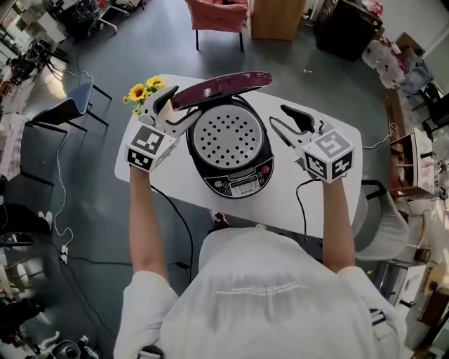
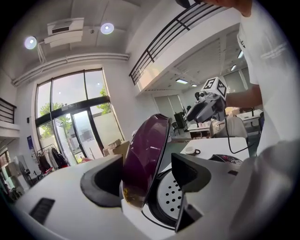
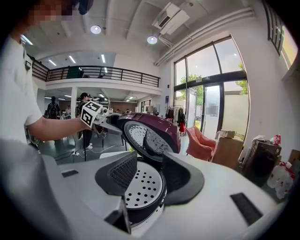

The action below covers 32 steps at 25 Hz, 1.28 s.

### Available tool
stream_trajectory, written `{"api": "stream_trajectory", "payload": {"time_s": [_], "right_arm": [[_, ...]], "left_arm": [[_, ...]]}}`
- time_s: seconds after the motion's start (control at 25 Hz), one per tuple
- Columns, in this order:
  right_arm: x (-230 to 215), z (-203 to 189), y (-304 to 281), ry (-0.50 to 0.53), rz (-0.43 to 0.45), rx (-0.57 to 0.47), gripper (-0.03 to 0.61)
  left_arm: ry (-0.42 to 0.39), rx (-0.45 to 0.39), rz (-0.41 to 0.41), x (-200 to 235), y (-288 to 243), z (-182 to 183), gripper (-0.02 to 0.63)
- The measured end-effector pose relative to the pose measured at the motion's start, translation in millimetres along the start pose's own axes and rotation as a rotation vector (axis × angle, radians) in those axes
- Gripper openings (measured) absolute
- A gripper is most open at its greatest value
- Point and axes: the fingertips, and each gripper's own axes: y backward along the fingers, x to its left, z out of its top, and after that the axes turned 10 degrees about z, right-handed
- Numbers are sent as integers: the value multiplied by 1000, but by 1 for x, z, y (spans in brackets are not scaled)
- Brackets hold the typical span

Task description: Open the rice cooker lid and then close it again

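Note:
The rice cooker [image 1: 235,179] stands on the white table [image 1: 175,184] with its purple lid [image 1: 221,87] swung up at the back. A perforated metal plate [image 1: 226,139] shows inside the body. My left gripper [image 1: 175,106] is at the lid's left edge. In the left gripper view the lid [image 2: 143,159] stands edge-on between the spread jaws of that gripper [image 2: 145,180], with a gap to the right jaw. My right gripper [image 1: 280,119] hovers open to the right of the cooker, holding nothing. In its own view the open cooker [image 3: 143,187] lies beyond the right gripper [image 3: 150,178].
Yellow sunflowers [image 1: 144,88] stand at the table's far left corner, just behind my left gripper. A black cable [image 1: 302,203] runs over the table's right side. Chairs [image 1: 70,105] stand left of the table, and a pink armchair [image 1: 217,14] stands behind it.

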Motion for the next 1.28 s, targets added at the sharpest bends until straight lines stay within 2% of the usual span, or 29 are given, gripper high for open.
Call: {"api": "stream_trajectory", "payload": {"time_s": [0.24,0.76,1.04,1.28], "right_arm": [[13,-12,3,-14,33,7,184],[36,-34,14,-34,85,16,184],[44,-43,19,-30,102,27,184],[49,-46,18,-24,111,30,183]], "left_arm": [[-65,50,-64,-32,14,-8,379],[-196,212,-143,-96,40,-47,408],[-152,251,-212,-122,50,-61,426],[-38,239,-249,-140,55,-72,426]]}}
